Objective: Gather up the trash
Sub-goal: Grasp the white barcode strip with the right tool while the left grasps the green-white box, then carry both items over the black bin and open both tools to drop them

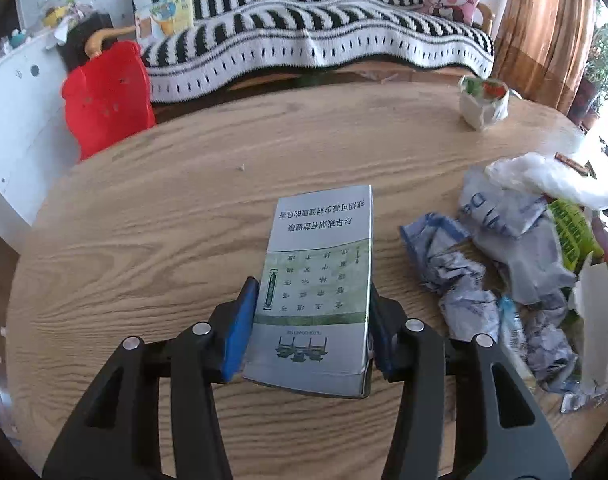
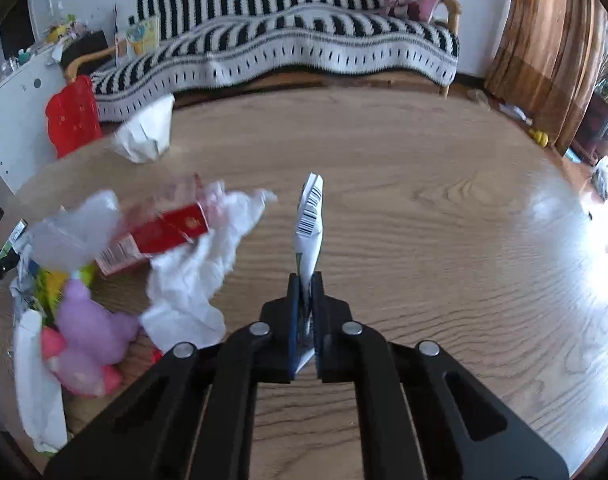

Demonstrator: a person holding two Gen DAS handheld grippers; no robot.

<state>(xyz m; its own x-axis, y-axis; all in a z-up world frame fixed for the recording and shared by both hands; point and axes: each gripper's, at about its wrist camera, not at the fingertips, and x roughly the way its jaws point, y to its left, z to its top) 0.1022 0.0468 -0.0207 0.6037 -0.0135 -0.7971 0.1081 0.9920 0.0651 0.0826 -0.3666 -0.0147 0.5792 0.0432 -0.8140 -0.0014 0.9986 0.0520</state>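
Note:
My left gripper point(image 1: 309, 300) is shut on a grey-green cigarette carton point(image 1: 319, 276), held flat just above the round wooden table point(image 1: 164, 220). A heap of crumpled wrappers and bags point(image 1: 515, 256) lies to its right. My right gripper point(image 2: 305, 288) is shut on a thin white wrapper with a barcode point(image 2: 309, 228), held edge-up over the table. To its left lies the trash pile: a red box point(image 2: 164, 232), white tissue point(image 2: 200, 272), a purple plush point(image 2: 88, 328).
A crumpled white paper cup point(image 1: 483, 100) stands at the table's far right; it also shows in the right wrist view point(image 2: 148, 132). Behind the table are a striped sofa point(image 1: 323, 36), a red plastic chair point(image 1: 104, 96) and a white cabinet point(image 1: 12, 112).

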